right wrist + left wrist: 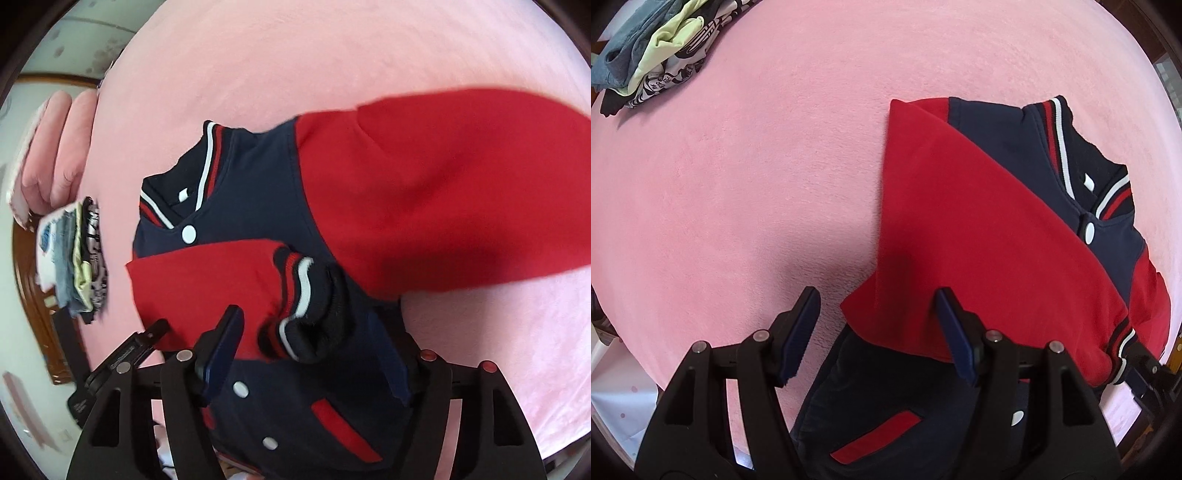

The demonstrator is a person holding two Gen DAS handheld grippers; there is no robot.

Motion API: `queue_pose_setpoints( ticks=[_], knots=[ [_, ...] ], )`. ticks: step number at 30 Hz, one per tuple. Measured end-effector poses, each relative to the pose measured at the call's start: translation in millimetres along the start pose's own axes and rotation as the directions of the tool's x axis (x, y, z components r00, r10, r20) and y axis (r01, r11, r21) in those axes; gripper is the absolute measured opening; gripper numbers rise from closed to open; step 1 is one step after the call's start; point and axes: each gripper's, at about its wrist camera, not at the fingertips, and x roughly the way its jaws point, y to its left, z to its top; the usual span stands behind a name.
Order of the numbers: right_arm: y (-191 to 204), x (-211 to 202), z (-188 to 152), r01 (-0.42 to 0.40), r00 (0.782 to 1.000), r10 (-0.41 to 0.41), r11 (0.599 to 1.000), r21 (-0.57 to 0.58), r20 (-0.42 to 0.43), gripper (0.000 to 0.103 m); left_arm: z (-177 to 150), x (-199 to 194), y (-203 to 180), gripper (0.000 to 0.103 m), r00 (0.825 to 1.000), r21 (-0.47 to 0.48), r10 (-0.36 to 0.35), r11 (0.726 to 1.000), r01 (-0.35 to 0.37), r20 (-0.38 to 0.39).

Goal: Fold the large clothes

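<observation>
A navy jacket with red sleeves [979, 221] lies on the pink bed cover [757, 166]. One red sleeve is folded across its front. My left gripper [879, 328] is open over the sleeve's lower edge, holding nothing. In the right wrist view the jacket [258, 184] lies face up with white snaps. My right gripper [317, 354] has its jaws apart around the striped cuff [306, 310] of the folded sleeve; whether the pads touch it I cannot tell. The other red sleeve [443, 192] stretches out to the right.
A stack of folded clothes [653, 55] sits at the bed's far left corner and also shows in the right wrist view [81, 258]. Pink pillows [55, 147] lie beside it. The other gripper's tip [122, 362] shows at lower left.
</observation>
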Motion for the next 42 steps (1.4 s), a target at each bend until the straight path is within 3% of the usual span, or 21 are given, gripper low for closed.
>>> queue_pose_setpoints(
  ticks=[1, 2, 3, 6, 9, 15, 17, 19, 22, 24, 25, 26, 28, 30, 31, 33, 35, 36, 37, 39, 42],
  knots=[
    [3, 3, 2, 0.006, 1.0, -0.007, 1.0, -0.028, -0.015, 0.06, 0, 0, 1, 0.062, 1.0, 0.0, 0.002, 1.0, -0.002, -0.001],
    [6, 6, 4, 0.018, 0.999, -0.019, 0.998, -0.056, -0.029, 0.037, 1, 0, 1, 0.062, 1.0, 0.002, 0.006, 1.0, -0.006, -0.002],
    [10, 4, -5, 0.041, 0.999, -0.043, 0.996, -0.073, -0.018, 0.019, 2, -1, 2, 0.062, 1.0, 0.01, 0.014, 1.0, -0.014, 0.0],
    [23, 0, 3, 0.024, 0.999, -0.02, 0.993, -0.117, 0.032, 0.007, 0, -8, -8, 0.062, 0.999, 0.053, 0.034, 0.998, -0.036, 0.026],
    [37, -20, 10, -0.012, 0.992, 0.034, 0.984, -0.179, 0.12, 0.007, 2, -14, -10, 0.062, 0.998, 0.091, 0.043, 0.995, -0.047, 0.044],
    [27, -38, 20, -0.009, 0.984, 0.042, 0.982, -0.19, 0.172, 0.007, 4, 6, -19, 0.062, 0.999, 0.077, 0.039, 0.996, -0.041, 0.034],
    [16, -28, 23, 0.026, 0.989, -0.004, 0.988, -0.15, 0.15, 0.007, 4, 9, -22, 0.062, 0.999, 0.063, 0.028, 0.998, -0.029, 0.023],
    [5, -11, 26, 0.108, 0.991, -0.099, 0.988, -0.108, 0.086, 0.009, 8, 14, -17, 0.062, 1.0, 0.053, 0.023, 0.998, -0.024, 0.013],
    [-7, -14, 22, 0.169, 0.984, -0.162, 0.982, -0.086, 0.078, 0.025, 13, 17, -10, 0.062, 1.0, 0.033, 0.015, 0.999, -0.015, 0.005],
    [-7, -25, 17, 0.25, 0.962, -0.238, 0.965, -0.081, 0.134, 0.052, 14, 14, -8, 0.062, 0.999, 0.037, 0.031, 0.999, -0.032, 0.014],
    [-5, -33, 13, 0.281, 0.95, -0.265, 0.956, -0.081, 0.168, 0.052, 15, 9, -7, 0.062, 0.998, 0.041, 0.053, 0.998, -0.054, 0.028],
    [-3, -40, 9, 0.293, 0.942, -0.272, 0.952, -0.087, 0.197, 0.052, 12, 1, -11, 0.062, 0.996, 0.043, 0.071, 0.996, -0.073, 0.045],
    [4, -49, 3, 0.257, 0.949, -0.227, 0.959, -0.121, 0.22, 0.052, 16, -11, -12, 0.062, 0.993, 0.053, 0.075, 0.995, -0.08, 0.091],
    [16, -53, -6, 0.142, 0.972, -0.101, 0.971, -0.191, 0.211, 0.051, 16, -25, -15, 0.058, 0.992, 0.087, -0.003, 0.996, -0.008, 0.126],
    [22, -52, -9, 0.095, 0.979, -0.05, 0.97, -0.222, 0.199, 0.049, 15, -31, -17, 0.049, 0.989, 0.111, -0.057, 0.993, 0.042, 0.134],
    [41, -41, -17, 0.01, 0.988, 0.037, 0.953, -0.303, 0.148, 0.036, 13, -35, -23, 0.04, 0.981, 0.155, -0.149, 0.979, 0.129, 0.127],
    [55, -23, -23, -0.037, 0.993, 0.075, 0.937, -0.348, 0.095, 0.024, 9, -28, -36, 0.019, 0.976, 0.168, -0.2, 0.969, 0.183, 0.09],
    [60, -11, -25, -0.062, 0.994, 0.089, 0.934, -0.352, 0.063, 0.017, 8, -21, -41, 0.014, 0.975, 0.163, -0.212, 0.966, 0.199, 0.065],
    [63, 1, -25, -0.075, 0.996, 0.088, 0.936, -0.343, 0.024, 0.014, 8, -14, -44, 0.007, 0.975, 0.157, -0.219, 0.965, 0.21, 0.041],
    [64, 21, -25, -0.056, 0.998, 0.054, 0.944, -0.324, -0.015, 0.012, 7, -1, -51, 0.006, 0.98, 0.145, -0.201, 0.969, 0.198, 0.003],
    [47, 29, -18, 0.006, 0.998, 0.014, 0.958, -0.286, 0.069, 0.009, 7, 9, -45, 0.006, 0.996, 0.113, -0.087, 0.99, 0.087, 0.001]
  ],
)
